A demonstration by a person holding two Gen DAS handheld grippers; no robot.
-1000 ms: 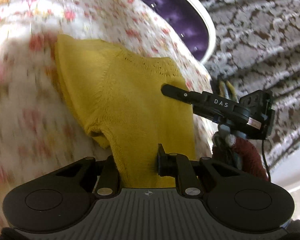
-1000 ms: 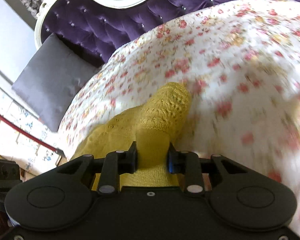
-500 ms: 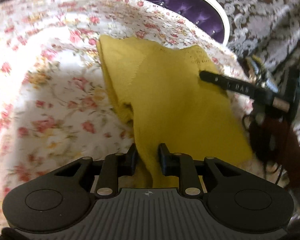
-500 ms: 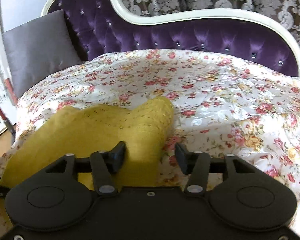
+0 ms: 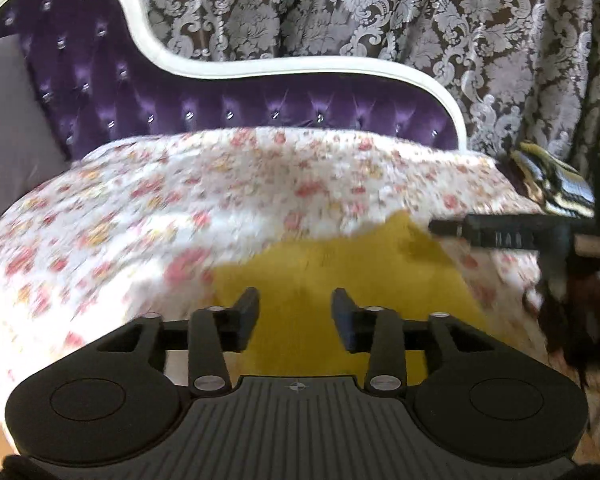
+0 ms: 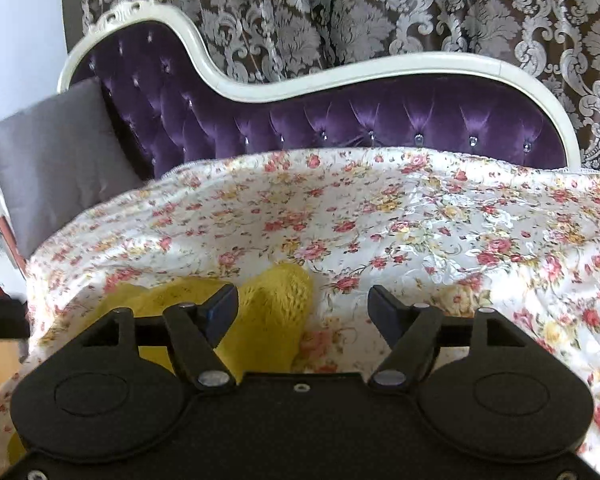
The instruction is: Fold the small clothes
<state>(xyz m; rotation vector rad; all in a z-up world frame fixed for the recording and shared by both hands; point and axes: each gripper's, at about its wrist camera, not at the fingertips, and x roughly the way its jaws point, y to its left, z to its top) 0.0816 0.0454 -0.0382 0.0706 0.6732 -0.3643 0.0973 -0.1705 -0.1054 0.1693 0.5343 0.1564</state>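
Observation:
A small yellow knit garment lies flat on the floral bedspread near its front edge. My left gripper is open above the garment's near part, holding nothing. My right gripper is open wide and empty; the garment's folded right edge lies under its left finger. The right gripper also shows in the left wrist view, at the garment's far right corner.
A purple tufted chaise back with a white frame stands behind the bedspread. A grey cushion leans at the left. Patterned curtains hang behind. A striped cloth lies at the right end.
Both grippers have let go of the yellow garment and opened. They have pulled back and tilted up, and the garment now lies on the bedspread.

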